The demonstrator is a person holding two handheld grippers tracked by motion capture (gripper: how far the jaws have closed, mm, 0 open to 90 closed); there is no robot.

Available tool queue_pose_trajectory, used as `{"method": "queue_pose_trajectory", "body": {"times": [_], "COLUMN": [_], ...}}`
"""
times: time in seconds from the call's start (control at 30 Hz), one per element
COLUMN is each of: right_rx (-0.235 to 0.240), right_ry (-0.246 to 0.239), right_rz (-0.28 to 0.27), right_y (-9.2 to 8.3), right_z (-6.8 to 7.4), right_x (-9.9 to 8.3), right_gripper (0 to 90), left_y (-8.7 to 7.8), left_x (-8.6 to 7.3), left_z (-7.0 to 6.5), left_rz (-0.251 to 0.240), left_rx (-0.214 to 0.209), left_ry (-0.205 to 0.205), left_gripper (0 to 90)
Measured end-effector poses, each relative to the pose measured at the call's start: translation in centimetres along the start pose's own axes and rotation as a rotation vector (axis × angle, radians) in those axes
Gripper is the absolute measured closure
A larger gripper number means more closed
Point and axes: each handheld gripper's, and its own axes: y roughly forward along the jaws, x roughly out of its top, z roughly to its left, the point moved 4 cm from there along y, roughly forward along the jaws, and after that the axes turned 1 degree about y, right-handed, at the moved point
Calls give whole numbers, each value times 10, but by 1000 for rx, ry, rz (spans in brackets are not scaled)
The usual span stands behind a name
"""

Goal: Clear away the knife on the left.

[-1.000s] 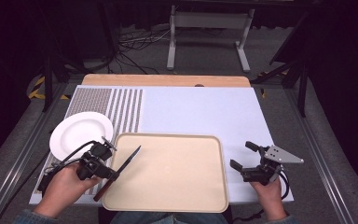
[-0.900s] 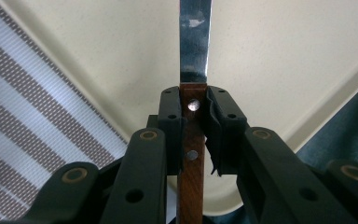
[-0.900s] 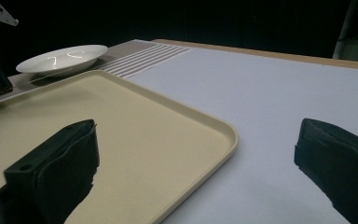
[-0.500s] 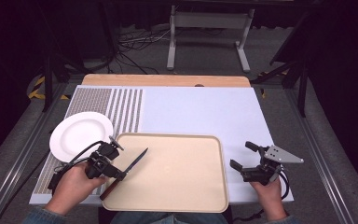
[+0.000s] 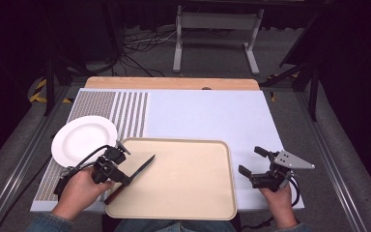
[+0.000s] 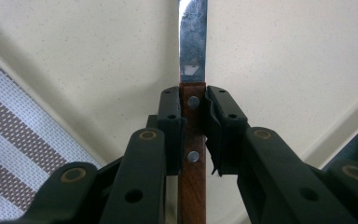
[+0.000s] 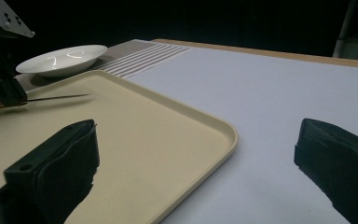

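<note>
A knife [image 5: 142,167] with a brown wooden handle and a steel blade hangs over the left edge of the beige tray [image 5: 188,193]. My left gripper [image 5: 121,176] is shut on its handle, and the blade points up and to the right. In the left gripper view both jaws clamp the riveted handle of the knife [image 6: 193,60] above the tray [image 6: 284,70]. My right gripper [image 5: 249,160] stands open on the white mat to the right of the tray, holding nothing. Its jaws [image 7: 198,140] are spread wide beside the tray [image 7: 144,130].
A white plate [image 5: 83,137] lies on the striped mat [image 5: 125,111] just left of the tray's far corner, close to my left gripper. A wooden strip [image 5: 174,83] runs along the table's far edge. Metal rails flank the table.
My left gripper has moved a little to the right with the knife, and the blade now reaches farther over the tray. The right gripper has stayed still.
</note>
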Motion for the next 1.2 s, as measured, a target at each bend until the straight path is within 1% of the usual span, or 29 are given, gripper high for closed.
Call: {"method": "queue_pose_trajectory", "body": {"times": [0.1,0.17,0.23,0.27,0.3,0.33,0.37,0.4,0.47,0.53,0.6,0.63,0.67,0.7,0.77,0.8,0.83,0.87,0.9,0.97,1.0,1.03,1.07,1.1,1.13,1.17,1.2], "right_rx": [1,4,1,1,1,1,1,2,2,3,5,6,6,6,6,6,6,5,6,7,8,8,9,9,8,9,9], "right_ry": [0,-1,0,0,0,0,-1,-1,0,0,-2,-2,-3,-3,-3,-3,-3,-3,-4,-7,-6,-7,-7,-7,-6,-6,-7], "right_rz": [0,0,0,0,0,0,0,-1,-1,0,0,0,-1,-1,0,0,0,0,0,1,0,1,0,0,0,1,1], "right_y": [0,0,0,0,0,0,0,0,0,0,0,0,0,0,0,0,0,0,0,0,0,0,0,0,0,0,0], "right_z": [0,0,0,0,0,0,0,0,0,0,0,0,0,0,0,0,0,0,0,0,1,1,1,1,0,1,1], "right_x": [0,0,0,0,0,0,0,0,0,0,0,0,0,0,0,0,0,0,0,0,0,0,0,0,0,0,0], "right_gripper": [5,5,5,5,5,5,5,5,5,5,5,5,5,5,5,5,5,5,5,5,5,5,5,5,5,5,5], "left_y": [1,1,2,2,2,2,0,-1,-3,-5,-5,-7,-9,-10,-12,-12,-12,-12,-11,-9,-6,-6,-4,-2,2,4,6], "left_x": [0,0,1,2,2,2,2,3,4,5,6,7,8,9,11,11,12,14,16,18,20,20,20,20,22,23,23], "left_z": [0,-1,-1,-1,-2,-2,-3,-4,-5,-7,-8,-11,-14,-16,-20,-20,-24,-27,-30,-34,-37,-37,-39,-41,-43,-43,-44], "left_rz": [8,9,3,-5,-11,-11,-24,-39,-68,-92,-101,-121,-146,-160,-198,-198,-213,-214,-220,-231,-229,-229,-229,-224,-213,-211,-211], "left_rx": [10,5,0,2,0,0,5,14,14,34,26,21,17,16,24,24,24,17,16,19,26,26,32,33,30,25,24], "left_ry": [13,6,12,19,15,15,30,50,80,115,114,131,151,168,221,221,237,247,255,286,322,322,343,352,375,380,369], "left_gripper": [770,768,757,706,629,593,593,562,480,423,407,407,366,358,316,296,296,294,281,247,248,252,271,271,333,344,357]}}
